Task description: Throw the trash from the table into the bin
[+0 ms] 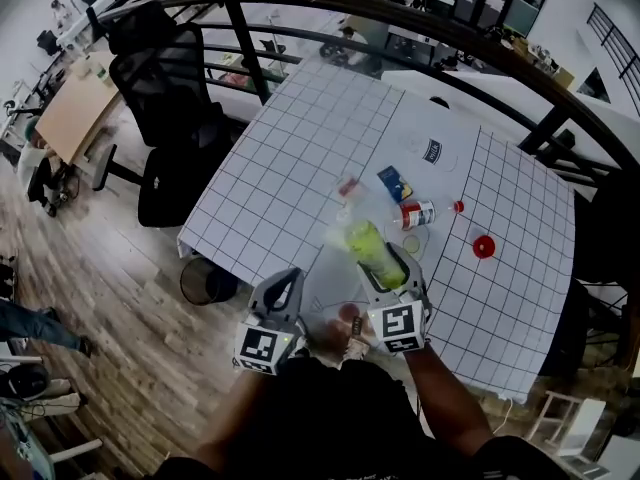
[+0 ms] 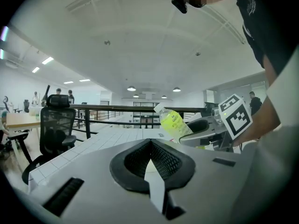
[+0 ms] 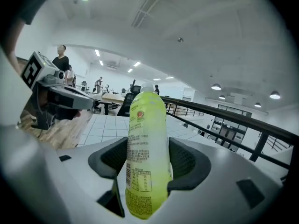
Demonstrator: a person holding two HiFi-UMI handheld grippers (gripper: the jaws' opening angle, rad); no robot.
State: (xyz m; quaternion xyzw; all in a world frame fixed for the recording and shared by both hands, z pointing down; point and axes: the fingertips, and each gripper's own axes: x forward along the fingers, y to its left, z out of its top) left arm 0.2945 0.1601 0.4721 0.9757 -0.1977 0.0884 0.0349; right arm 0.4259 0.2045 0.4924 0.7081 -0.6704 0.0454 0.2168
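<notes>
Bottle (image 1: 375,251) blurred in head view

The floor (image 1: 120,298) is of brown wooden planks and fills the head view from 7 to 10 o'clock. On it, at 10 o'clock, stands a black office chair (image 1: 170,118), and beyond the chair, near the edge, a light wooden desk (image 1: 75,113). The table (image 1: 300,148) in the middle has a white cover with squares. A dark curved railing (image 1: 247,53) runs behind it from 11 to 3 o'clock. The ceiling (image 2: 140,41) is white, with round lamps (image 2: 131,88) at the centre and strip lights (image 2: 46,60) at 9 o'clock.
</notes>
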